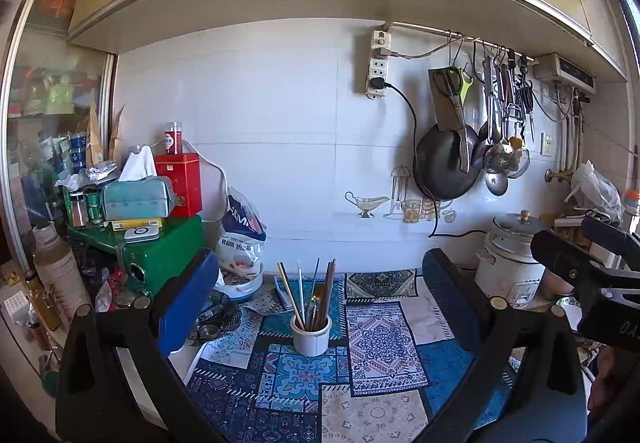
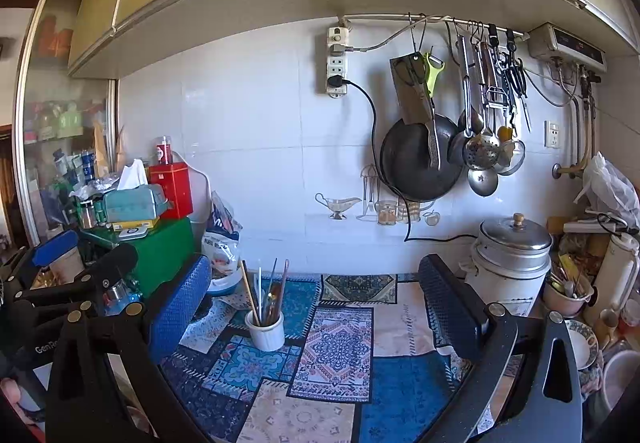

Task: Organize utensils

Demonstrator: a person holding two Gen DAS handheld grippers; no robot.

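Chopsticks (image 1: 327, 293), light, stiff and slippery in the white cup (image 1: 311, 335) mid-counter, want pinching near their tops; both grippers gape empty.

We see a black pan (image 2: 420, 163) hung on the tiled wall beneath a power strip (image 2: 337, 61), a lidded white cooker (image 2: 510, 267) standing right, a green box (image 1: 168, 253) stacked with tins left.
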